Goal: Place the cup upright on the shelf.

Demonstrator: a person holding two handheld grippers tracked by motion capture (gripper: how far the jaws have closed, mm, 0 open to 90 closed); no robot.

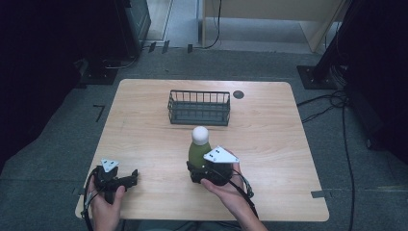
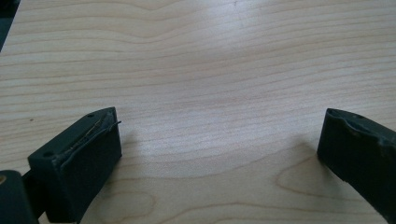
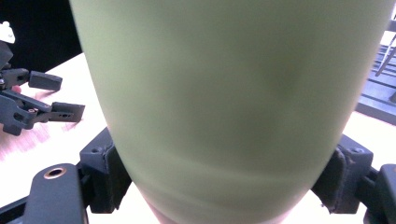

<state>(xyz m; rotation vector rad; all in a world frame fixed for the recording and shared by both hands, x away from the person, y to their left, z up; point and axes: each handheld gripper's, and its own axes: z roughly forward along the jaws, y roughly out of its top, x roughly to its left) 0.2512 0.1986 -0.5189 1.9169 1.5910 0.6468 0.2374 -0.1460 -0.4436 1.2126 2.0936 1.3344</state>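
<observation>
Now the right gripper [image 1: 198, 172] pinches the green bottle [image 1: 197, 152] low on its body.

Seen in the right gripper view, its 2 jaws press on either side of the bottle [image 3: 224, 102], which stands upright on the table [image 1: 269, 144] near the middle, a white cap [image 1: 200, 134] on top. Just beyond it, on the far side, sits a dark wire basket [image 1: 199, 107]. Well to the left, near the front edge, the left gripper [image 1: 133, 177] rests low over the wood with its jaws spread wide, bare table [image 2: 210, 84] between them.
</observation>
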